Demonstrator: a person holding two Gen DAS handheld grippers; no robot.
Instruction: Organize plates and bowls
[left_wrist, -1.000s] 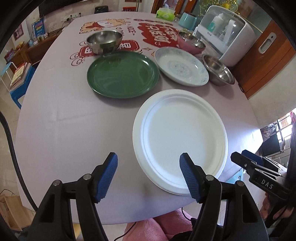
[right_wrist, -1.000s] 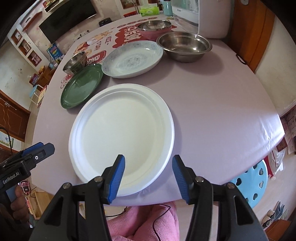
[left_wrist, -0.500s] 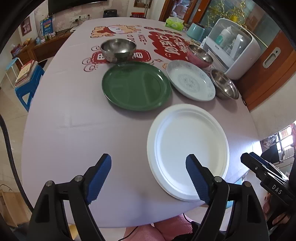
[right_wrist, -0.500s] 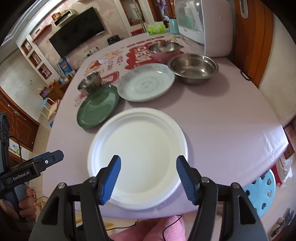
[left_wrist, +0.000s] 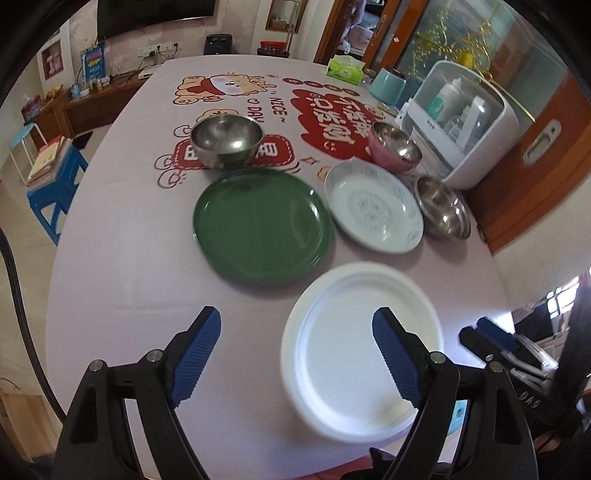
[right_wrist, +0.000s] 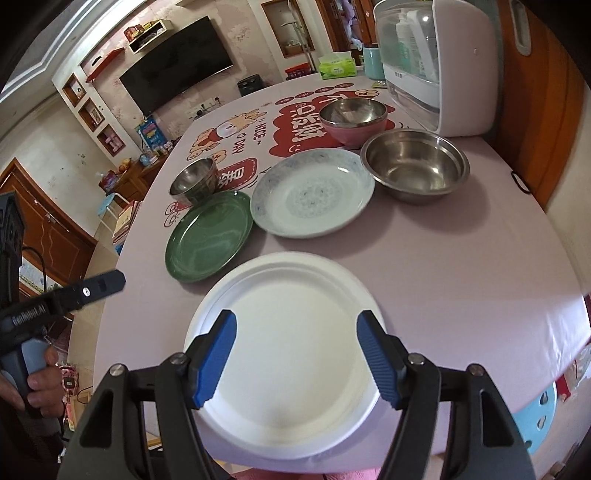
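Near the front edge of the desk (right_wrist: 480, 258) a white plate (right_wrist: 291, 354) is laid, with a green plate (left_wrist: 262, 229) and a patterned plate (left_wrist: 373, 206) just behind it. Steel bowls are set farther back. The left tongs (left_wrist: 295, 358) and the right tongs (right_wrist: 295, 356) are held wide open above the desk, nothing gripped

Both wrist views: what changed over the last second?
Both grippers, left and right, pulled back and up from the white plate, so more of the table and room shows. Both stayed open; nothing was gripped or released. The white plate, green plate, patterned plate and the bowls lie where they were.
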